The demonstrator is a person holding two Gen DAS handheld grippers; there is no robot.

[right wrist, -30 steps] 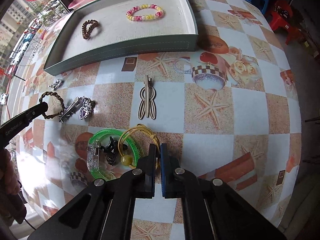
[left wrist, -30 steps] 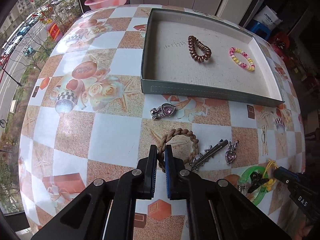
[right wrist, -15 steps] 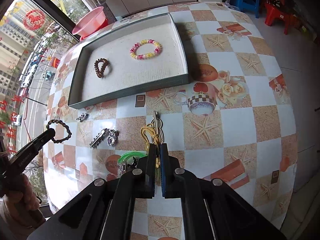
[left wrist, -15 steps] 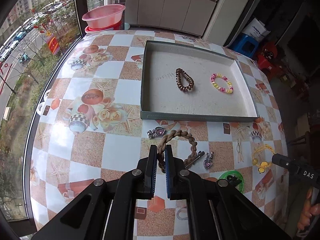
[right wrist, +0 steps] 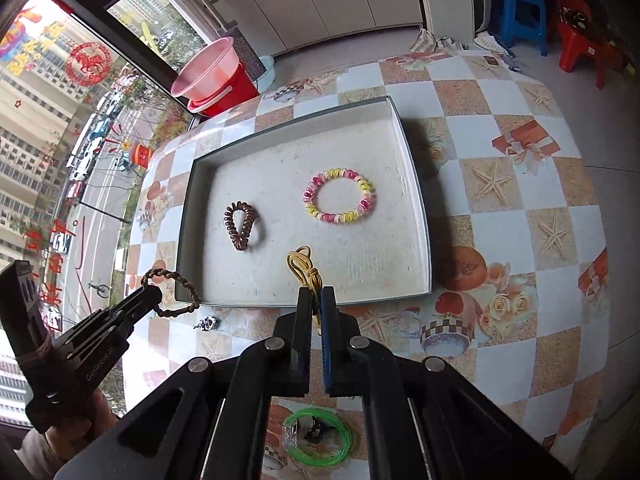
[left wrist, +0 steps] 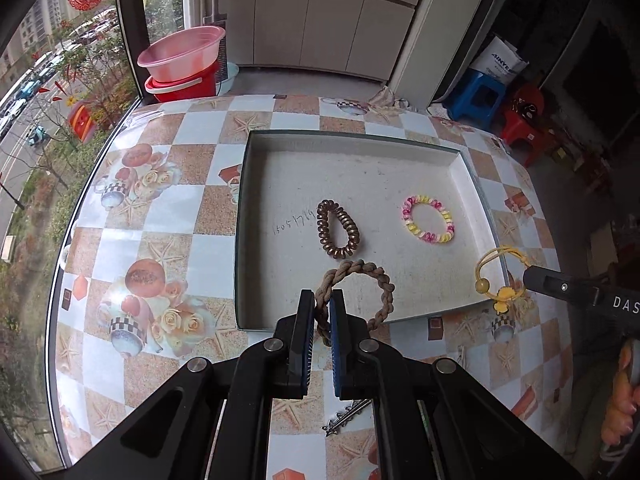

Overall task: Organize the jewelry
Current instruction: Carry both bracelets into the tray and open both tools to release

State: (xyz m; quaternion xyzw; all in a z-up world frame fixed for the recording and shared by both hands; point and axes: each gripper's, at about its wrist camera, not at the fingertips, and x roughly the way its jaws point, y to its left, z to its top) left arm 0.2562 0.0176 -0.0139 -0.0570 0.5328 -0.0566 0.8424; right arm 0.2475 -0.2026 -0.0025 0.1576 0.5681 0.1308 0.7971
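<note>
My left gripper (left wrist: 322,312) has its fingers clenched on the braided tan band (left wrist: 360,288), held above the near rim of the shallow tray (left wrist: 242,240). My right gripper (right wrist: 317,306) pinches the yellow cord tie (right wrist: 306,270) over the tray's near edge. Inside lie a brown coil tie (left wrist: 338,234) and a pink-yellow coil tie (left wrist: 428,219). A green bangle (right wrist: 320,438) rests on the surface.
</note>
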